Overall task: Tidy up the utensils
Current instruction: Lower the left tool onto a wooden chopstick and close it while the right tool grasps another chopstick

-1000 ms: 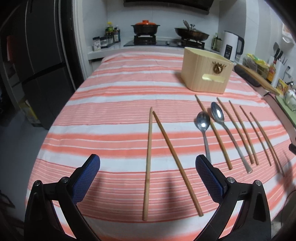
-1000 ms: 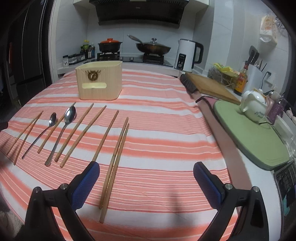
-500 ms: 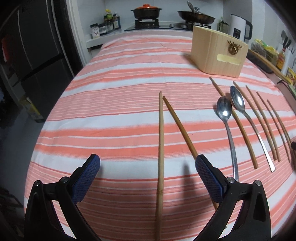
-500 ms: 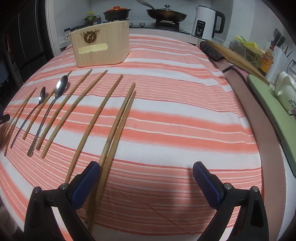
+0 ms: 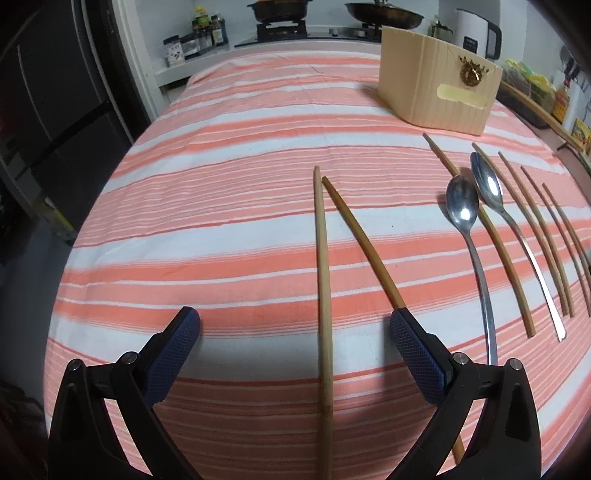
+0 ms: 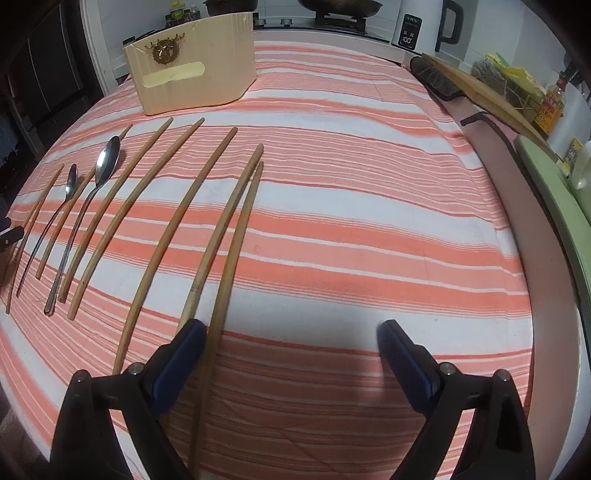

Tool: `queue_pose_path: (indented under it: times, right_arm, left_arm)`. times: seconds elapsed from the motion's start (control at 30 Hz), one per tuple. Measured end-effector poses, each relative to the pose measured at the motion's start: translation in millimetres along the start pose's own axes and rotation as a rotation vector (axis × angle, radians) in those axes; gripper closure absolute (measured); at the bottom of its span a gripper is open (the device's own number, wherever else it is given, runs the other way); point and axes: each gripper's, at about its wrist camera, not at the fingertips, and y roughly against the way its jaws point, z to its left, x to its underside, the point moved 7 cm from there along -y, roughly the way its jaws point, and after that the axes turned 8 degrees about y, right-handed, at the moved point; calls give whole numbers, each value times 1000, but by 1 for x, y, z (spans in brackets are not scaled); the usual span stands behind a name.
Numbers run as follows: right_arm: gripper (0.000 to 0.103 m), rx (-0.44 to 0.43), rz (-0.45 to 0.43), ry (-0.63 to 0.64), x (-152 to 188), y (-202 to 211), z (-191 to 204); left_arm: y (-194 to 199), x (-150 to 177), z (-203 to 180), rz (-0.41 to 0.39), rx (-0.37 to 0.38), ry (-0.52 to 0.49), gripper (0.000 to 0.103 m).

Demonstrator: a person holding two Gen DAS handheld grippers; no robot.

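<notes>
Several wooden chopsticks and two metal spoons lie in a row on the striped tablecloth. My left gripper (image 5: 294, 326) is open and low over the cloth; a pale chopstick (image 5: 323, 266) runs between its fingers, and a darker chopstick (image 5: 364, 246) ends at the right fingertip (image 5: 400, 319). The two spoons (image 5: 463, 210) lie to the right. My right gripper (image 6: 291, 328) is open; a pair of chopsticks (image 6: 232, 236) runs past its left fingertip (image 6: 194, 326). A wooden utensil holder (image 6: 192, 61) stands at the back, and it shows in the left wrist view (image 5: 439, 90) too.
A cutting board (image 6: 480, 88) and a kettle (image 6: 424, 22) stand on the counter at right, with a green mat (image 6: 554, 192) near the table's right edge. A stove with pots (image 5: 288, 11) is behind. The table's left edge (image 5: 110, 184) drops off to the floor.
Both grippers have moved down and forward, closer to the cloth. The chopsticks now lie between or beside the fingers. Both stay open.
</notes>
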Motion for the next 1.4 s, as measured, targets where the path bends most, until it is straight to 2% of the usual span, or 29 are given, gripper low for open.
queue_pose_path:
  times: [0.1,0.23,0.3,0.5,0.57,0.6,0.67,0.77,0.9,1.07,1.23,1.4]
  right_arm:
    - [12,-14,18,25,-4,-2,3]
    - [13,-37,35,45,-7,-4,3]
    - [18,-42,38,53,-10,-4,1]
    - [40,-59,69,68,-25,-9,-9]
    - [47,-72,82,70,-30,-11,-10]
    - [49,-77,90,70,-34,-13,-11]
    - [61,-81,102,69,-42,-17,-14]
    - [68,-109,120,47,-55,-24,-21]
    - [68,-133,145,56,-75,-34,-20]
    - [68,-123,163,71,-106,-51,-15]
    - [69,-113,164,67,-137,-68,-15]
    - [95,-101,175,63,-156,-80,-20]
  left_arm:
    - [-4,0,-1,7,11,-15,0]
    - [-11,-5,1,55,54,3,0]
    - [-15,-8,1,82,74,5,0]
    - [-25,-20,-5,146,92,-62,1]
    - [-28,-27,-7,165,102,-73,4]
    - [-30,-31,-9,171,106,-80,10]
    - [-32,-40,-12,186,116,-96,19]
    - [-34,-48,-15,207,125,-118,35]
    - [-40,-60,-16,236,127,-132,54]
    - [-50,-76,-12,277,137,-94,65]
    - [-59,-89,-8,306,139,-59,86]
    - [-64,-93,-13,311,140,-55,97]
